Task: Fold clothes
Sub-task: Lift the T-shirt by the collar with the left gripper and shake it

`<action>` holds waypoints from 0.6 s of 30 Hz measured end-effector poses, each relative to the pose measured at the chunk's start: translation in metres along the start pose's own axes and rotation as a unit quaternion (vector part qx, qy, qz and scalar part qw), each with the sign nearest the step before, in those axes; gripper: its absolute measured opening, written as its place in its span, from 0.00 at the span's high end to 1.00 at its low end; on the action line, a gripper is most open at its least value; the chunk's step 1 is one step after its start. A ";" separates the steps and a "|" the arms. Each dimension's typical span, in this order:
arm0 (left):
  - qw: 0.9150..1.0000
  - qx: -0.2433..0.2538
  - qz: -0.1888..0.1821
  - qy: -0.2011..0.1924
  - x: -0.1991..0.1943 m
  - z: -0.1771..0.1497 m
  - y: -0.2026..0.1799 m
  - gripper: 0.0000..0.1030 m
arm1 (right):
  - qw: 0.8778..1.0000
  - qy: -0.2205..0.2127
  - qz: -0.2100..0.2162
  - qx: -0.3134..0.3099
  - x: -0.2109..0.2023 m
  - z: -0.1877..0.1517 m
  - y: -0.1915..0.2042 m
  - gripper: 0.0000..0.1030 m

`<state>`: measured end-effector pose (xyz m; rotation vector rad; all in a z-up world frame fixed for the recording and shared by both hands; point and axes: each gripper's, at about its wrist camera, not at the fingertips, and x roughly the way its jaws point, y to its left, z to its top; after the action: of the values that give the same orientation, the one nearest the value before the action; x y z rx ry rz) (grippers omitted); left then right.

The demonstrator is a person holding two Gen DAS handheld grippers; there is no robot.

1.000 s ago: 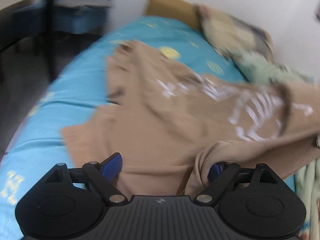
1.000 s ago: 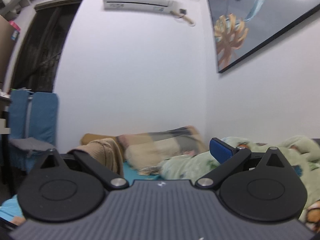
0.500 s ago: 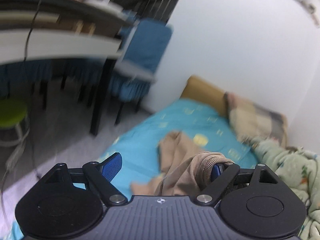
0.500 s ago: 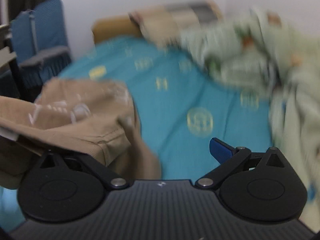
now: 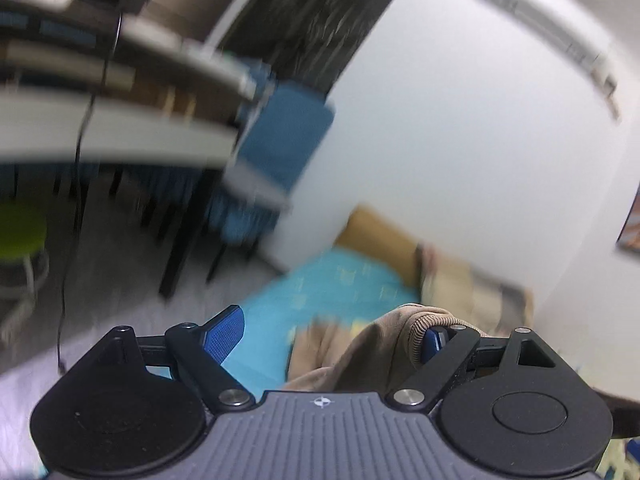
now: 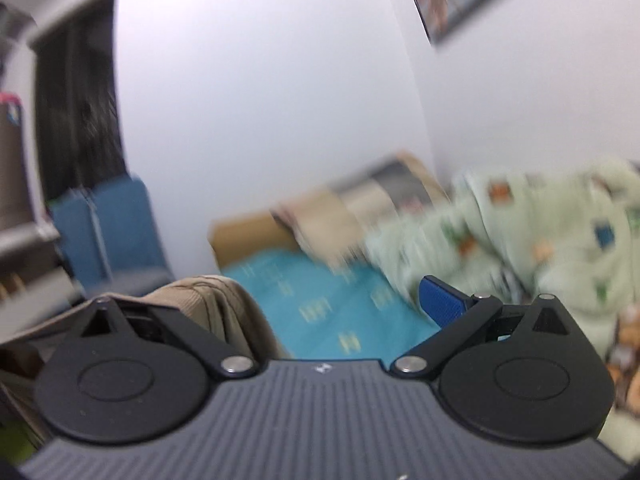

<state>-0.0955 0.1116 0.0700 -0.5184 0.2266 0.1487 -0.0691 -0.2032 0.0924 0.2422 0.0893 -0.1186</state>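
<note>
While both views are motion-blurred, the main facts read clearly. L hand-held gripper (image 5: 328, 330): jaws spread wide. Its L finger (image 5: 224, 330) is bare, w/ blue pad exposed. The tan garment (image 5: 380, 344) is draped over the R finger, ribbed hem wrapped round the pad; the fabric hangs off that one finger and is not pinched between the two. Below it, more tan cloth trails down toward the bed (image 5: 336, 280).

R hand-held gripper (image 6: 320, 300): jaws also spread. Its R finger (image 6: 444, 300) is bare, blue pad showing. The garment (image 6: 208, 300) covers the L finger, which is hidden under the fabric; cloth hangs down from it over the gripper body. Again no pinch across both fingers.

Garment location: lifted above the bed, hung on the inner finger of each gripper, i.e. spanning between the two units.

Bed: turquoise sheet w/ pale yellow marks. At the far end by the wall lie a mustard pillow (image 6: 248, 236) and a beige patterned pillow (image 6: 352, 216). A pale green printed blanket (image 6: 540, 232) is bunched along the R side.

Surroundings: blue chair (image 5: 280, 140) beside a tabletop (image 5: 120, 136), green stool (image 5: 20, 232) on the floor, wall AC unit (image 5: 552, 36).
</note>
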 end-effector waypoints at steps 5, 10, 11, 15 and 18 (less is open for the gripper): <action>0.995 0.047 -0.028 -0.084 -0.058 0.092 -0.049 0.13 | 0.998 -0.058 0.019 0.000 -0.041 0.104 0.028 0.00; 0.988 0.068 -0.072 -0.122 -0.115 0.178 -0.098 0.12 | 0.992 -0.119 0.028 -0.010 -0.089 0.197 0.042 0.00; 0.985 0.074 -0.079 -0.134 -0.128 0.191 -0.107 0.12 | 0.991 -0.134 0.028 -0.013 -0.101 0.212 0.044 0.00; 0.977 0.075 -0.112 -0.165 -0.174 0.231 -0.131 0.09 | 0.986 -0.164 0.018 -0.029 -0.140 0.263 0.047 0.00; 0.974 0.082 -0.125 -0.172 -0.186 0.228 -0.140 0.07 | 0.987 -0.154 0.015 -0.036 -0.142 0.280 0.039 0.00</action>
<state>-0.2070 0.0913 0.3759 -0.3457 -0.1646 -0.0271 -0.1838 -0.2186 0.3865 0.1502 -0.2167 -0.1217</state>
